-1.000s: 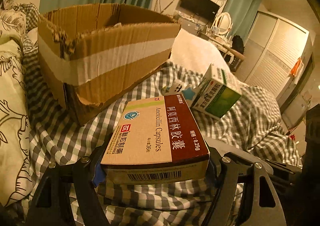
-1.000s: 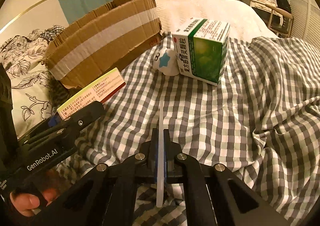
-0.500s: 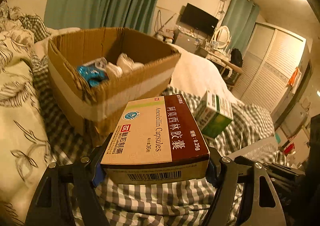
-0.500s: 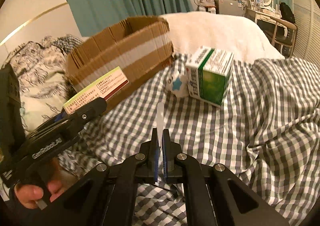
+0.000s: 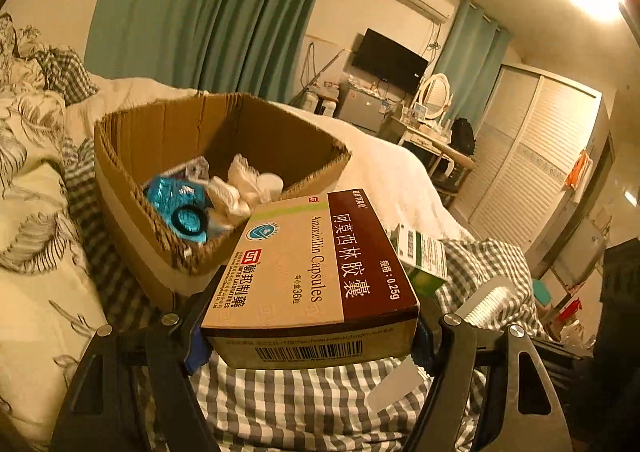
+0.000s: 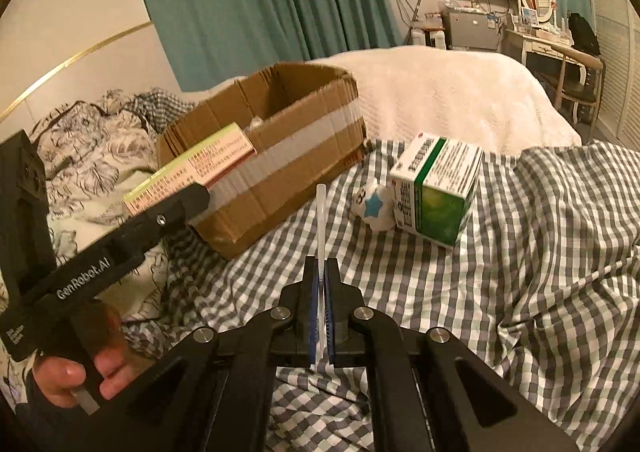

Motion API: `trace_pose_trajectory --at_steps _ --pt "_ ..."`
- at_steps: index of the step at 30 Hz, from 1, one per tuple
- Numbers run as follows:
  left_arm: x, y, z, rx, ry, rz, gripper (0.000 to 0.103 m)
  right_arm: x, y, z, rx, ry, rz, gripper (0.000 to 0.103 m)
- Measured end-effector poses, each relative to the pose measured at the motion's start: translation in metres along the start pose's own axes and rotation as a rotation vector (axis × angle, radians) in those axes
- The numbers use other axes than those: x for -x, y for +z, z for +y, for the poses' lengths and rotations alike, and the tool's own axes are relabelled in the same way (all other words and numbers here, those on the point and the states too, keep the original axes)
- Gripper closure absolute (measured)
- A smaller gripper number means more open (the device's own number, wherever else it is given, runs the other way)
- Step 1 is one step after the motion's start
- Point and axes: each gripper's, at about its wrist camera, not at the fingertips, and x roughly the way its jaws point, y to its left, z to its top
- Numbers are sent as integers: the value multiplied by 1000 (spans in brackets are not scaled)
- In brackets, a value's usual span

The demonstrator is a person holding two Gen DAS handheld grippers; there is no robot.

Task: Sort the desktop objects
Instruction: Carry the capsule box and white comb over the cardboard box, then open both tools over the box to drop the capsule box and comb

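Jaws, left gripper [image 5: 310,336]: clamped on the side walls of the amoxicillin box [image 5: 316,272], which was held flat, label up, clear of the bedding and at the near rim of the cardboard box. Jaws, right gripper [image 6: 320,312]: nearly shut, pinching a thin white strip [image 6: 321,220] that stood edge-on between the blue pads; what the strip was could not be told.

Items, largest to smallest:

1. Checked bedspread [image 6: 520,272]: grey and white, rumpled, serving as the work surface.
2. Cardboard box [image 5: 132,188]: open-topped, pale tape band on its outer wall, resting on the bedspread beside a floral pillow [image 5: 36,252]. It already held a blue packet [image 5: 176,204] with a dark ring on it and some white wrapped pieces [image 5: 240,188].
3. Amoxicillin box: as above; in the right wrist view its far end reached over the carton's rim.
4. Green medicine box [image 6: 436,188]: on the bedspread, well apart from the carton, unsorted.
5. Small white toy with a blue star [image 6: 374,206]: touching the green box on its carton side, unsorted.
6. Thin white strip: in the right jaws.

Progress, judged: partly done. Several items lay in the carton; the amoxicillin box appeared close to release; the strip, green box and star toy remained.
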Motion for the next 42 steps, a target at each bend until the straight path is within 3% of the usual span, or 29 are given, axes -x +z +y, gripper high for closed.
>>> trace_pose_trajectory --at_steps 4,13,18,22,26,28,29,30,31,36,42 --pt "8 20 1 -10 5 -42 25 13 25 10 27 32 -47 101" --pt "17 96 26 -72 109 -166 25 22 124 67 166 103 -190 101" --pt "-11 116 54 -109 175 -174 25 -29 165 91 198 115 -157 101" --pt "-40 105 81 -78 174 -120 25 -89 175 85 150 105 -76 101" --pt "-63 100 92 -69 210 -53 25 -121 178 76 125 61 -63 100" --pt "-65 98 92 -79 243 -55 16 -128 179 70 107 56 -63 87" --pt "-63 96 91 -79 267 -69 3 -125 178 66 81 47 -82 63" --pt "-60 95 90 -78 281 -87 0 -121 175 63 66 46 -97 38" --pt "-55 93 88 -80 295 -110 0 -117 173 60 49 45 -114 32" --pt "-33 85 70 -91 278 -127 0 -79 156 46 93 -36 -129 32" --pt "-11 57 36 -110 204 -80 0 -14 114 7 106 -194 -125 31"
